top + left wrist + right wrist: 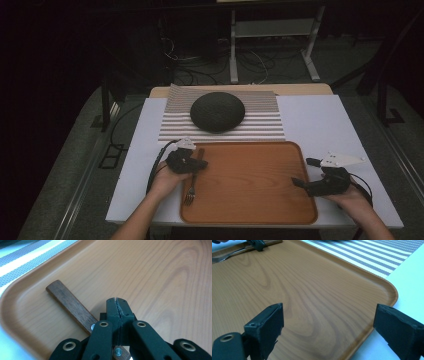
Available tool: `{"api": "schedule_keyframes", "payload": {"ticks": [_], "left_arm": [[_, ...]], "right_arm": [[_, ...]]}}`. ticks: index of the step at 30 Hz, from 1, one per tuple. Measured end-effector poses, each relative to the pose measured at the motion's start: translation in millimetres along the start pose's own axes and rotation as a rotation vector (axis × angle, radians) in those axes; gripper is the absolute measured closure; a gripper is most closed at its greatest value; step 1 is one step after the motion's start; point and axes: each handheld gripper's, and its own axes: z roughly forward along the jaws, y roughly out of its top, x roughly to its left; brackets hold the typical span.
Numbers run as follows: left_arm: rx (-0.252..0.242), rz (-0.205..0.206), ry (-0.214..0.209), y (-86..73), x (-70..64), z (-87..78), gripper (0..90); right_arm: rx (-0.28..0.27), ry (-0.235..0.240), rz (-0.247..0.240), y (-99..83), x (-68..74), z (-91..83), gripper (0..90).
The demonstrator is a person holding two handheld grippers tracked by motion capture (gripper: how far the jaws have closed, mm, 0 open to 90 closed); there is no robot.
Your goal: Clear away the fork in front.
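A fork with a dark wooden handle lies on the left side of a wooden tray. My left gripper hovers over the handle with its jaws pressed together and nothing between the tips. The handle runs underneath them. My right gripper stands open at the tray's right edge, and its view shows bare tray between its fingers. That view also catches the fork and the left gripper at top left.
Behind the tray lies a striped placemat carrying a dark round bowl-like object. All of it rests on a white tabletop. Cables and a metal frame stand on the floor beyond the table.
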Motion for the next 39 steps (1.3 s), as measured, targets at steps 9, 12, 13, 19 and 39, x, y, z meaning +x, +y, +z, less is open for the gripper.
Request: {"api": "schedule_keyframes", "payload": {"ticks": [9,12,13,19,39], "left_arm": [[-0.006,-0.020,0.025,-5.1,12.5,-9.8,88.3],[-0.017,-0.025,0.023,-5.9,13.3,-12.5,88.0],[-0.017,-0.024,0.021,-6.0,13.3,-12.5,87.5],[-0.022,-0.009,0.017,-4.6,8.9,-12.0,80.5],[-0.177,0.058,0.061,-21.7,-17.9,-52.6,10.3]], "right_arm": [[-0.002,-0.003,0.003,-0.9,0.4,-1.7,9.8],[0.001,-0.002,0.002,-0.7,0.7,-0.9,9.8],[0.002,-0.002,0.001,-0.8,0.9,-0.8,9.8],[-0.003,-0.005,0.003,-1.3,0.0,-2.4,9.8],[-0.017,0.001,0.002,-0.8,0.9,-6.5,9.8]]}}
